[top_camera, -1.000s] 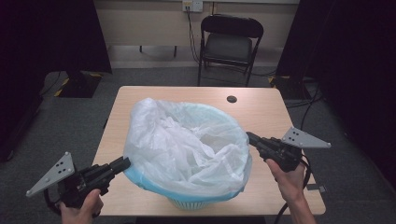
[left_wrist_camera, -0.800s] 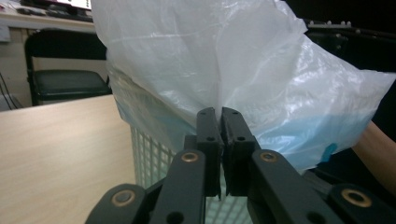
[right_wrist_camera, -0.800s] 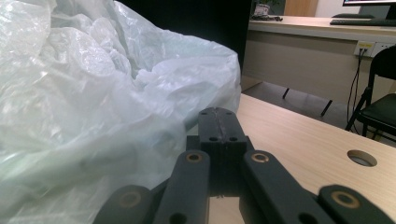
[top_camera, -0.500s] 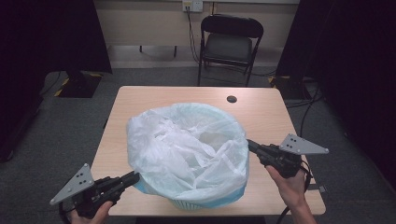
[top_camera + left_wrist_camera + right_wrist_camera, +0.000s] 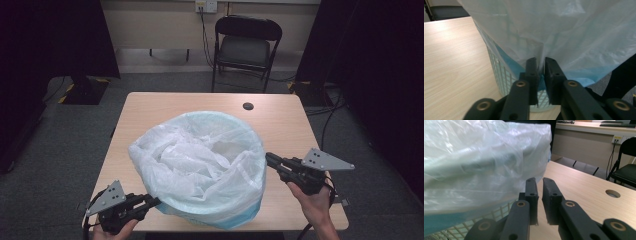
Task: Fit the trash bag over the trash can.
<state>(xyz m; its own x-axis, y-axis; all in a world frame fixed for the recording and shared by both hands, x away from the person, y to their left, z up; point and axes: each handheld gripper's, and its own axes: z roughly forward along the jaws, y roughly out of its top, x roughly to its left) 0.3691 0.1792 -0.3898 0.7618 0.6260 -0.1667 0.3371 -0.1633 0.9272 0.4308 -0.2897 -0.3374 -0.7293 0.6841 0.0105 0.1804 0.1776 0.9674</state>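
Wooden table (image 5: 150, 110) under me, dark curtains around, one folding chair (image 5: 246, 45) beyond its far edge. One basket (image 5: 499, 75) stands toward the near side of the table, with one white bag (image 5: 200, 160) spread over its rim and hanging down outside. My left gripper (image 5: 150, 202) is at the basket's near-left side; its jaws are nearly together with a fold of the bag's hanging skirt pinched between them. My right gripper (image 5: 270, 160) sits just beside the basket's right side, jaws narrow with a slim gap and nothing in it, close by the bag. I judge I'm fitting the liner: tugging the skirt down. Next the left should draw the film lower without tearing it, while the right takes hold opposite. Two grippers, and one round hole (image 5: 248, 106) beyond the basket.
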